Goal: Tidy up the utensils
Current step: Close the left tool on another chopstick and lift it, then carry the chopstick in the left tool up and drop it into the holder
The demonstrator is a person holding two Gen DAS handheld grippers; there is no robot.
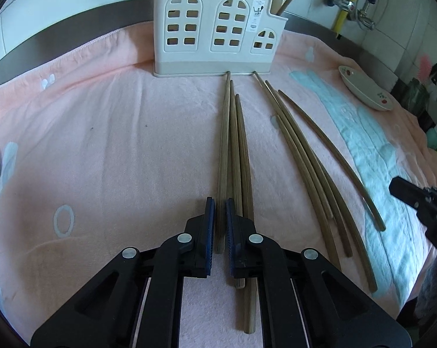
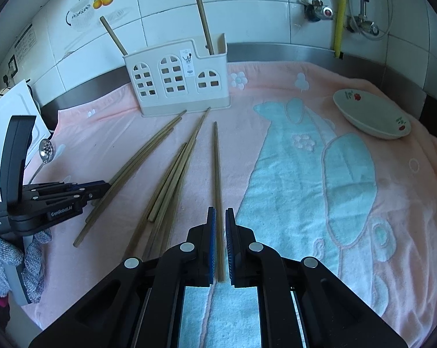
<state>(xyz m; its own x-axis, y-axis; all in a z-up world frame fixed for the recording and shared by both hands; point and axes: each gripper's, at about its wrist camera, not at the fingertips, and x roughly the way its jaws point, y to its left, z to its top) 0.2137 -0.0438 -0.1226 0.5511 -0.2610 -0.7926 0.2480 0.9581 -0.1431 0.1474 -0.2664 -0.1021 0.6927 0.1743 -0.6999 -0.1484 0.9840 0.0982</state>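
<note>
Right gripper (image 2: 220,232) closed on one chopstick (image 2: 217,168) lying on the towel (image 2: 305,179). Left gripper (image 2: 102,187), at the towel's left edge, grips another chopstick (image 2: 137,159). Holder (image 2: 176,79) stands at the far edge; dish (image 2: 372,114) near the far right corner.

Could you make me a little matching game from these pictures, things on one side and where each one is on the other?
Things:
1. white holder
2. oval dish
3. slotted spoon
4. single chopstick

Places:
A. far left edge of the towel
B. between the right gripper's jaws
C. at the back, against the wall, with two sticks standing in it
D. far right on the towel, empty

Pairs: 1-C, 2-D, 3-A, 4-B
</note>
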